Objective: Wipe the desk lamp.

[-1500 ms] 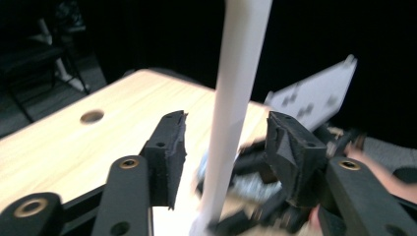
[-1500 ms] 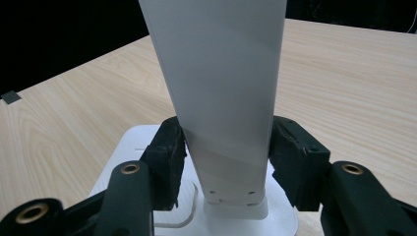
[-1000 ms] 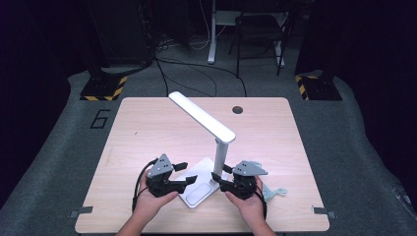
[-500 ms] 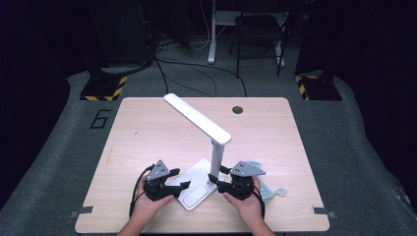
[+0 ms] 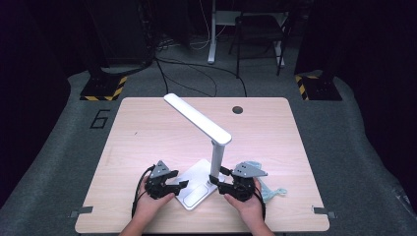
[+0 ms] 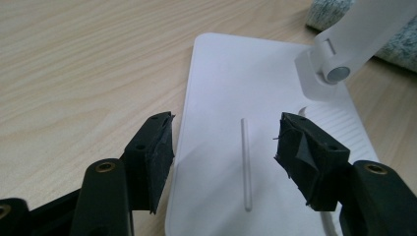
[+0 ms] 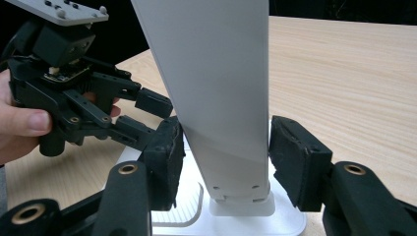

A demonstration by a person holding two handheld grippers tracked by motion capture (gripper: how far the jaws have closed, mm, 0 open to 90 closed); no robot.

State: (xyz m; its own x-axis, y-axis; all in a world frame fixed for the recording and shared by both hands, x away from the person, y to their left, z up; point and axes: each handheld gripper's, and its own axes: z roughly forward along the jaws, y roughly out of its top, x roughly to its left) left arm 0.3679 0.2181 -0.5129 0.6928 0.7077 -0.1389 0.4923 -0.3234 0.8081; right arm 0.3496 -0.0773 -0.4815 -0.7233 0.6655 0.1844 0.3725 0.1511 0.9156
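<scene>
White plastic, the desk lamp [image 5: 204, 162] stands at the near edge of the wooden table [image 5: 147, 132]. My right gripper [image 7: 223, 152] clasps its upright post, pads against both sides. My left gripper [image 6: 223, 157] hovers over the lamp's flat base [image 6: 236, 147], jaws just narrowed, wide apart, holding nothing.

A white lamp [image 5: 201, 147] stands on the pale wood-grain counter [image 5: 147, 128]; both tools are black with grey top plates; a mottled pale blue-green cloth [image 5: 268, 186] lies nearby
</scene>
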